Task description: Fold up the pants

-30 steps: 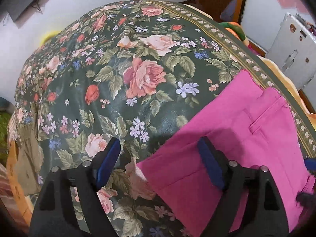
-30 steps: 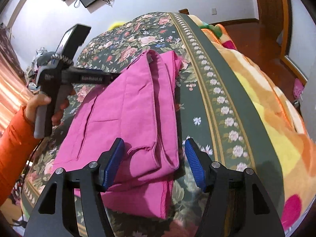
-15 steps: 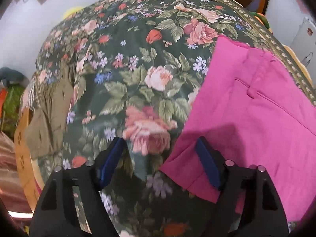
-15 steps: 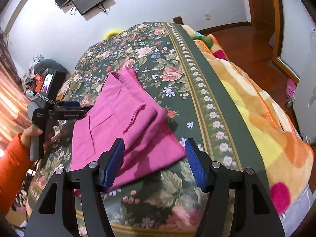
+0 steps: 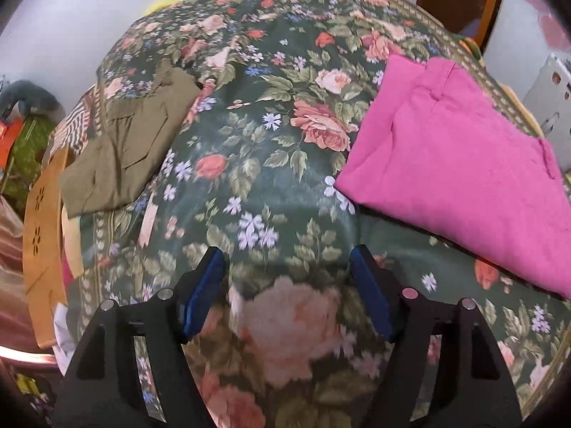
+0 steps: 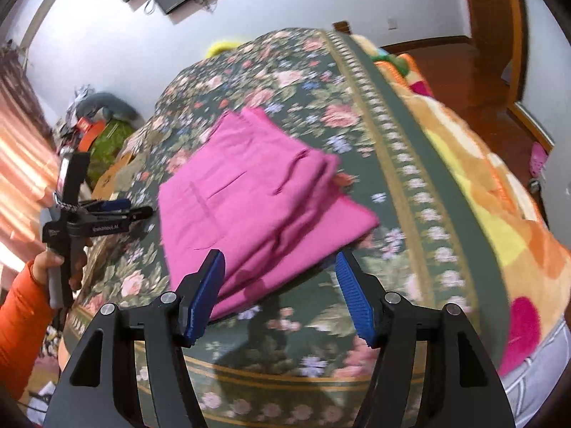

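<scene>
My pink pants (image 6: 257, 192) lie folded into a flat stack on the floral bedspread (image 5: 257, 164), so I judge the folding itself close to done and the step in hand a check and tidy. My left tool (image 5: 285, 271) is spread open with nothing between its blue pads; in its own view the pants sit off at about two o'clock, well apart from the pads. My right tool (image 6: 280, 278) is also open and empty, hanging above the near edge of the stack, which fills the view from ten to twelve o'clock.

To finish well, I would look at the layers along the stack's right-hand edge, near one o'clock in the right wrist view, where the upper fold looks slightly offset from the layer beneath (motion blur makes this hard to judge). If it needs squaring, I would come in low and flat, pinch only the top layer at its corner and slide it into line rather than lift, since thin cloth will drag the layers below. An olive garment (image 5: 125, 149) lies at ten o'clock in the left wrist view; I would leave it alone.
</scene>
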The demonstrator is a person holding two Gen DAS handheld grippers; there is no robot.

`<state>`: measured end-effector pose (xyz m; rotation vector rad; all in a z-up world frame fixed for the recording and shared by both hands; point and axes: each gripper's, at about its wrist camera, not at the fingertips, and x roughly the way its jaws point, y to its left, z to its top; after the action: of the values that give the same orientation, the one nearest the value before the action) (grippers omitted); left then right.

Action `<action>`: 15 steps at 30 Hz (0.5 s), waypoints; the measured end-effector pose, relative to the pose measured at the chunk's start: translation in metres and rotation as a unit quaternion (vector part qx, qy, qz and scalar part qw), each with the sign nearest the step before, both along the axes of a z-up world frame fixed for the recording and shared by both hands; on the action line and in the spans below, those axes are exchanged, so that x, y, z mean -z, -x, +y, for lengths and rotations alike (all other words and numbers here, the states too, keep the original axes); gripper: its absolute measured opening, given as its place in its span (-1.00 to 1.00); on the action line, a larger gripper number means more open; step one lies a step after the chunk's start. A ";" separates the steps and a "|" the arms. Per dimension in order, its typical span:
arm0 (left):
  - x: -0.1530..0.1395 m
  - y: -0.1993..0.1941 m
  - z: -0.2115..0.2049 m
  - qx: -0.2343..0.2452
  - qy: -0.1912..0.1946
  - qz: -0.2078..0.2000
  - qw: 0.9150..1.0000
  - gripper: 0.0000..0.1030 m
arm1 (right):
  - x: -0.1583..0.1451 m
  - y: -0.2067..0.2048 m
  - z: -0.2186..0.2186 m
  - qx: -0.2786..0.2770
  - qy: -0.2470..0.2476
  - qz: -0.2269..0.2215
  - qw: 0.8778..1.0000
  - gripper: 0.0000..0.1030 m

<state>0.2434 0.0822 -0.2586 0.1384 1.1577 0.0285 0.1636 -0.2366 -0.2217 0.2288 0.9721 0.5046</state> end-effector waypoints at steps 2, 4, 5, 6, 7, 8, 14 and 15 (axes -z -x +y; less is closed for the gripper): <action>-0.004 -0.001 0.001 -0.002 0.006 -0.001 1.000 0.42 | 0.005 0.001 0.008 -0.013 0.001 0.003 1.000 0.17; -0.014 -0.005 -0.001 0.004 0.020 -0.009 1.000 0.42 | 0.017 -0.003 0.016 -0.018 0.013 0.016 1.000 0.17; -0.018 -0.008 -0.004 0.008 0.025 -0.016 1.000 0.42 | 0.023 -0.005 0.018 -0.019 0.019 0.019 0.999 0.17; -0.026 -0.014 -0.007 0.018 0.033 -0.026 0.999 0.42 | 0.026 -0.005 0.019 -0.020 0.020 0.016 0.999 0.17; -0.030 -0.018 -0.011 0.025 0.038 -0.031 0.998 0.43 | 0.027 -0.006 0.017 -0.019 0.018 0.010 1.000 0.17; -0.034 -0.026 -0.016 0.038 0.048 -0.034 0.998 0.43 | 0.027 -0.008 0.015 -0.018 0.016 0.009 1.000 0.17; -0.017 -0.077 -0.048 0.090 0.057 -0.005 0.994 0.68 | 0.029 -0.026 0.007 -0.011 0.029 0.010 0.999 0.17; -0.011 -0.084 -0.052 0.094 0.056 0.003 0.994 0.68 | 0.029 -0.029 0.006 -0.013 0.032 0.010 0.999 0.17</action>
<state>0.3269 0.0298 -0.2480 0.1483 1.1462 -0.2026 0.1923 -0.2301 -0.2508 0.1648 1.0092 0.4946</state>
